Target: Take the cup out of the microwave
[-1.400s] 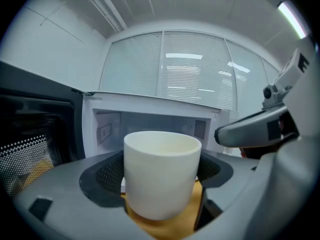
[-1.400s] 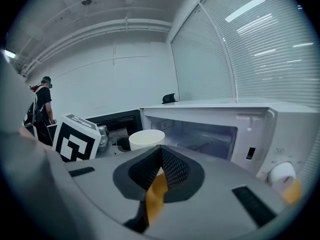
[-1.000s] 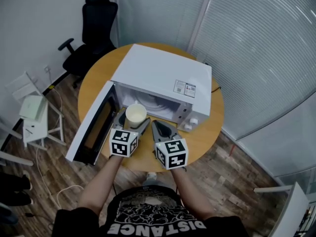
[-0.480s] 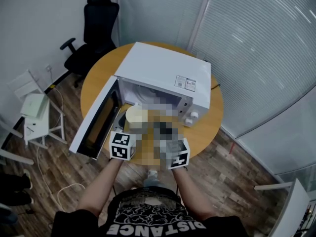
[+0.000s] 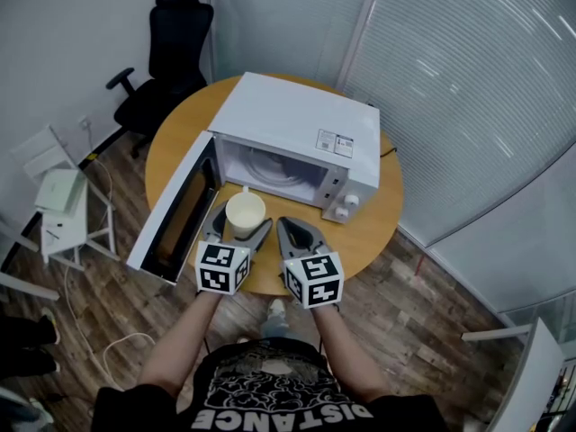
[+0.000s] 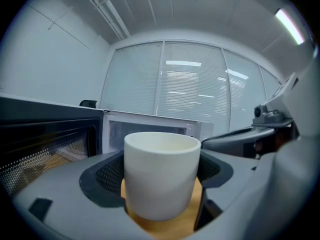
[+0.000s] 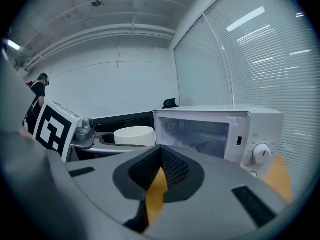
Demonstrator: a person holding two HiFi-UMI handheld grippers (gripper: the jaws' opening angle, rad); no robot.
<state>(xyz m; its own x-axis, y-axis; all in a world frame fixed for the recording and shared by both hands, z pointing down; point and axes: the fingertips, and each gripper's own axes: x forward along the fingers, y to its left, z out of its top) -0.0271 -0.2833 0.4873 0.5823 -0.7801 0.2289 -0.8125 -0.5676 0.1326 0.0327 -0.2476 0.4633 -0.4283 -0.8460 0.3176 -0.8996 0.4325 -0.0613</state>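
Door: microwave door (image 5: 171, 223) hangs wide open at the far left.
Left gripper: left gripper (image 5: 238, 226) is clamped on the cup, one jaw on either side of its wall.
Cup: white cup (image 5: 245, 212) stands upright, outside the cavity and just in front of the opening, over bare desk (image 5: 371, 228). Whether its base touches the wood cannot be told.
Microwave: microwave (image 5: 297, 126) sits behind the cup, its chamber showing no other thing.
Right gripper: right gripper (image 5: 290, 232) has its jaws pressed together on nothing, just right of the cup.
Key relation: the cup's long axis is vertical and it lies straight ahead inside the left jaws. The left hand alone carries it, so setting it down probably means lowering it level.
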